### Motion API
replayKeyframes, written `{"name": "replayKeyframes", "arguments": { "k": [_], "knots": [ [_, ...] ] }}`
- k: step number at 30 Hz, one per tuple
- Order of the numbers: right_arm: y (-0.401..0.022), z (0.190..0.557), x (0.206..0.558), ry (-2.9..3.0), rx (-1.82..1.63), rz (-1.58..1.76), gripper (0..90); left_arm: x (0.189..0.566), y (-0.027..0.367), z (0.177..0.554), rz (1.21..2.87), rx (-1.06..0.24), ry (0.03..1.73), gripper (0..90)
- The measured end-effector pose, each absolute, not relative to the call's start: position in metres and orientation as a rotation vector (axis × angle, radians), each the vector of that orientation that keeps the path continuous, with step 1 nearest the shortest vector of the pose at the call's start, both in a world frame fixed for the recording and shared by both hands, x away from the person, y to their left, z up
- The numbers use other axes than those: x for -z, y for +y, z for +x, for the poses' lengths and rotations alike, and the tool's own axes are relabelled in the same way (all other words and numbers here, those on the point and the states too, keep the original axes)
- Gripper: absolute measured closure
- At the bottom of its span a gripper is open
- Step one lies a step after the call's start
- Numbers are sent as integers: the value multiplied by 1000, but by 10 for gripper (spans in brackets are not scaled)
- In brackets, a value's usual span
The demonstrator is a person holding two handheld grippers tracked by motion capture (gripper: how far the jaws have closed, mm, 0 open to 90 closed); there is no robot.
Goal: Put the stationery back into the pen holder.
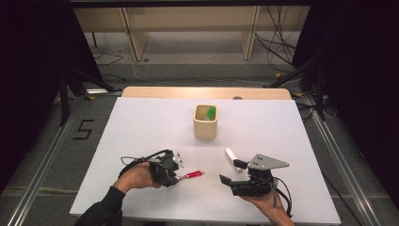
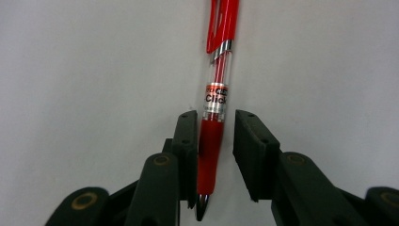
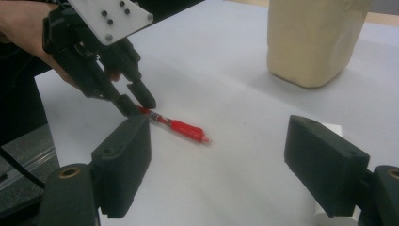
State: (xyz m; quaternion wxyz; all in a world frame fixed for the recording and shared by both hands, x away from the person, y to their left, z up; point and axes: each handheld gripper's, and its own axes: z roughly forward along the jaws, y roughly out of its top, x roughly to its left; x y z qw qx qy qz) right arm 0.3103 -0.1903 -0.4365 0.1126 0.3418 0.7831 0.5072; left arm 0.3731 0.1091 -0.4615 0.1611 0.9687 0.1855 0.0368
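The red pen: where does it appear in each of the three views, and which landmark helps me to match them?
High view: red pen lies below centre, at the left gripper.
Left gripper view: it runs up the middle, its grip between the jaws.
Right gripper view: left of centre.
Shared landmark: the beige cup, also in the right gripper view.

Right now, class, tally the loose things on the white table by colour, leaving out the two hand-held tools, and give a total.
Red: 1, the pen
Green: 1, the item in the cup
Beige: 1, the cup
White: 1, the small block
Total: 4
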Motion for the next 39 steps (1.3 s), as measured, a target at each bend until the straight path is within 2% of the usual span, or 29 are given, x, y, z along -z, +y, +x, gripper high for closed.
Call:
{"name": "replayKeyframes", "arguments": {
  "k": [14,27,39],
  "knots": [
    [-191,310,436,2294,-1495,1003,247,463,104,372,2796,-119,497,785],
    [-185,307,435,2295,-1470,962,250,449,111,375,2668,-11,623,791],
    [-161,290,432,2306,-1359,730,257,432,100,358,2659,23,556,791]
  ]
}}
